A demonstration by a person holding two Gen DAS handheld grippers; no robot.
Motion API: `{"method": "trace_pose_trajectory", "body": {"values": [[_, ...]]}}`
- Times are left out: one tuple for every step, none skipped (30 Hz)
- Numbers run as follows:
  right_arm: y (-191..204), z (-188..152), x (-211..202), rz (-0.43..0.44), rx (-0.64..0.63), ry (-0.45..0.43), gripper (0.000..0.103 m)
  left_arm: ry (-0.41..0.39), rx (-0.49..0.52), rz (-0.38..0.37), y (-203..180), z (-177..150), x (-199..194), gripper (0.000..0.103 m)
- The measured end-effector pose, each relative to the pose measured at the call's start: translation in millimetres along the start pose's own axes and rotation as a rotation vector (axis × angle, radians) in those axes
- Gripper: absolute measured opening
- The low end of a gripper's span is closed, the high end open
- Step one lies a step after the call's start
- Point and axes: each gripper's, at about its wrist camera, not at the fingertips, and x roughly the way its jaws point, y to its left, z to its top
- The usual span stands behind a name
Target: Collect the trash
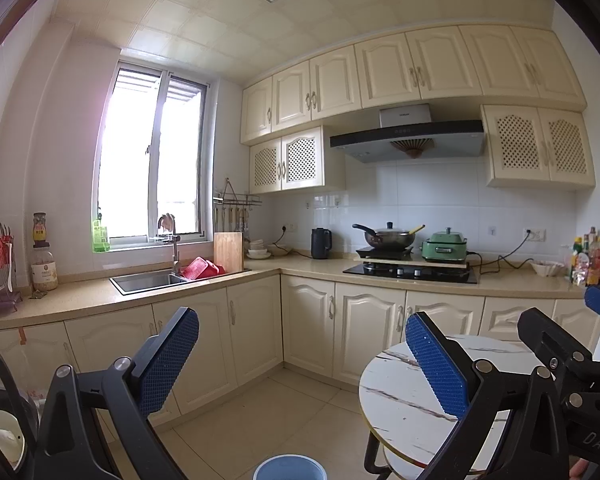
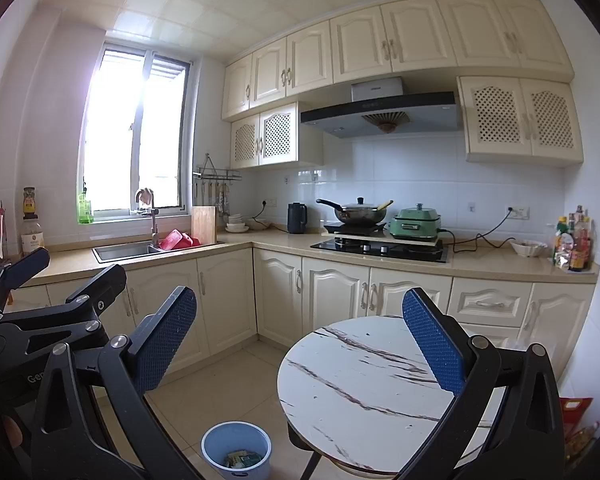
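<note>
A small blue bin (image 2: 236,454) stands on the tiled floor left of a round marble-patterned table (image 2: 364,392); several bits of trash lie inside it. Its rim also shows at the bottom of the left wrist view (image 1: 290,467). My left gripper (image 1: 300,364) is open and empty, held up above the floor. My right gripper (image 2: 300,348) is open and empty, above the table's left edge. The right gripper also shows at the right of the left wrist view (image 1: 560,360), and the left gripper at the left of the right wrist view (image 2: 40,308).
An L-shaped counter runs along the walls with a sink (image 2: 126,250), hob (image 2: 380,249), wok, green cooker (image 2: 416,224), kettle (image 2: 297,218) and sauce bottles (image 2: 574,244). Cream cabinets (image 2: 332,292) stand below. A red bag (image 2: 576,408) sits by the right wall.
</note>
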Motion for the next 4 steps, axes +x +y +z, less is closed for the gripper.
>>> {"method": "trace_pose_trajectory", "body": {"values": [[-0.7,-0.7,-0.2,-0.001,0.001,0.000,0.103,0.000,0.002,-0.002,1.9,0.1,3.2,0.102],[-2.2,-1.8,-0.3,-0.002,0.004,0.001,0.103,0.001,0.004,-0.004,1.9,0.9,5.4,0.102],[-3.6,-1.5,0.1,-0.003,0.005,0.001,0.103,0.001,0.007,-0.007,2.9,1.1,8.4,0.102],[-5.6,-2.5,0.1,-0.005,0.008,0.002,0.103,0.002,0.010,-0.009,1.0,2.2,9.9,0.102]]}}
